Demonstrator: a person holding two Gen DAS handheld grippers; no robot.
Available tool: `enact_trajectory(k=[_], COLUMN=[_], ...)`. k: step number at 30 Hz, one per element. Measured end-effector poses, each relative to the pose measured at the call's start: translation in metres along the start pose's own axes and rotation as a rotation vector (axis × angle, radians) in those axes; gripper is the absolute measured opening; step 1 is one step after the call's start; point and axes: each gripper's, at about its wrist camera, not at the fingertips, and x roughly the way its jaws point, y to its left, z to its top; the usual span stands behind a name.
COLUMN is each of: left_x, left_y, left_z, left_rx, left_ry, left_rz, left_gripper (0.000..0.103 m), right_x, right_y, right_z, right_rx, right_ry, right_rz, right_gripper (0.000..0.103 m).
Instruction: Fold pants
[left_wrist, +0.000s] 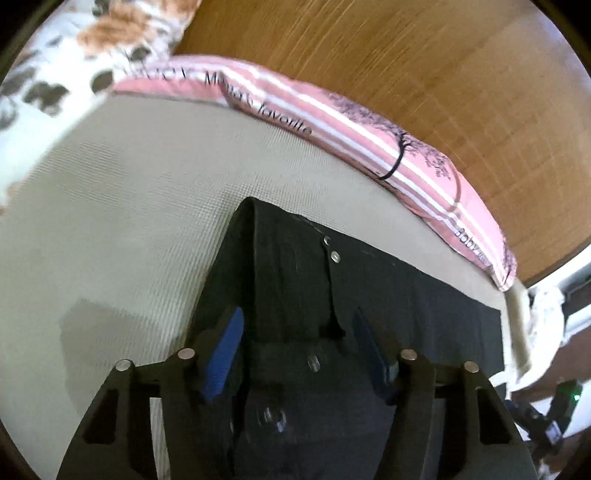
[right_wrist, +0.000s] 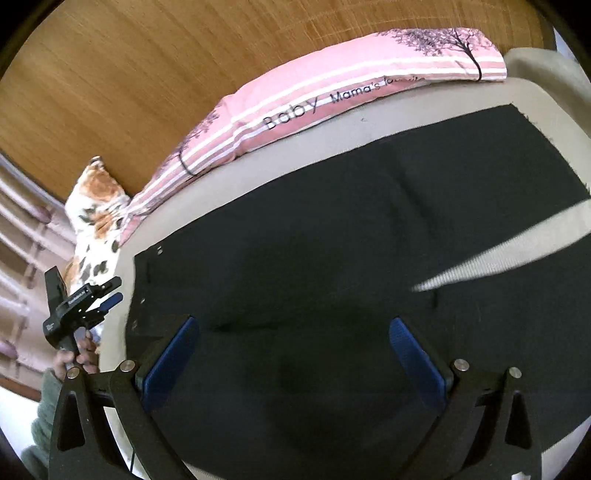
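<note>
Black pants (right_wrist: 332, 229) are spread flat on the beige mattress (left_wrist: 122, 206), waistband end toward the left gripper (left_wrist: 295, 347), with 2 small silver buttons (left_wrist: 330, 248) showing at the fly. Fabric looks dark and pretty smooth, and a sliver of mattress shows between the 2 legs on the right-wrist view. Both tongs are spread wide with nothing between the blue pads: the left sits over the waistband area, the right gripper (right_wrist: 295, 354) over mid-pants. A pink striped pillow (right_wrist: 332, 96) runs along the wooden headboard (left_wrist: 406, 55) behind.
</note>
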Motion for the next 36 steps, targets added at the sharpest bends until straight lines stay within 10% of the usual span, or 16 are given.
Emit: enact_trajectory(k=[13, 36], left_x=[0.039, 0.088], left_y=[0.022, 0.011], left_z=[0.032, 0.058], left_rx=[0.012, -0.015], left_ry=[0.101, 0.140], left_rz=[-0.213, -0.253], left_gripper=[0.033, 0.025], right_x=[0.052, 0.064], right_y=[0.021, 0.025], right_z=[0.014, 0.047], right_rx=[-0.102, -0.244], right_ry=[-0.026, -0.055], right_rz=[-0.008, -0.050], right_gripper=[0.103, 0.103])
